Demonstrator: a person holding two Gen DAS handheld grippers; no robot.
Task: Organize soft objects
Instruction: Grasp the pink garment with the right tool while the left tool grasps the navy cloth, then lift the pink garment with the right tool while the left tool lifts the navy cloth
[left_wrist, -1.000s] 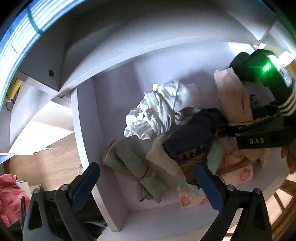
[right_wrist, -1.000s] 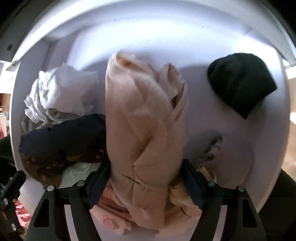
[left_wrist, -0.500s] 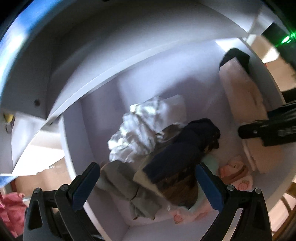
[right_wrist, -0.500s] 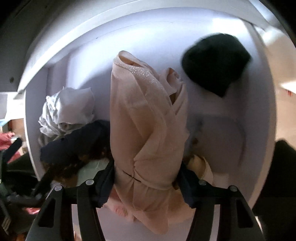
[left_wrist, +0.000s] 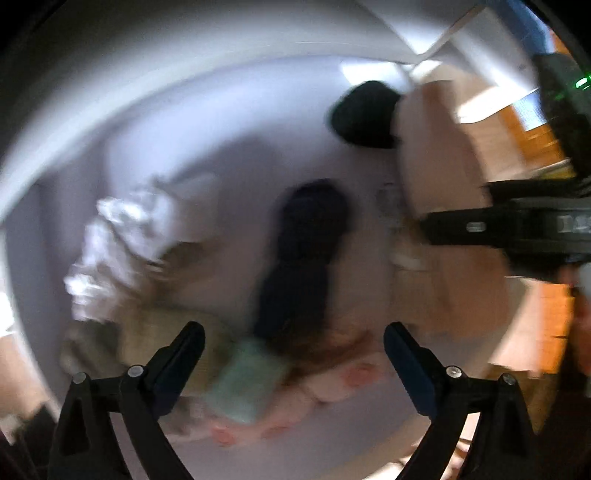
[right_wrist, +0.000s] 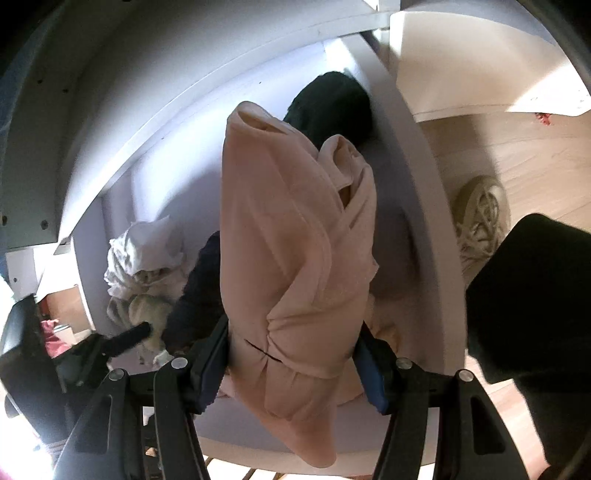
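A white shelf compartment holds a pile of soft garments; light wood flooring lies beyond its right wall, where a pale sneaker stands on the floor.

The right gripper is clamped on a rolled pink garment. Both pads press into the lower part of the roll, which bulges above and below the grip. The roll stands raised in front of the pile, its upper end toward the back of the compartment.

A black knit item lies at the back right corner of the compartment, behind the pink roll. A crumpled white cloth sits at the left side, with a dark navy garment just beside it toward the centre.

The left-wrist view is blurred. The left gripper has its jaws spread wide with nothing pressed between the pads. It points down over the pile, above the navy garment and a pale green item.
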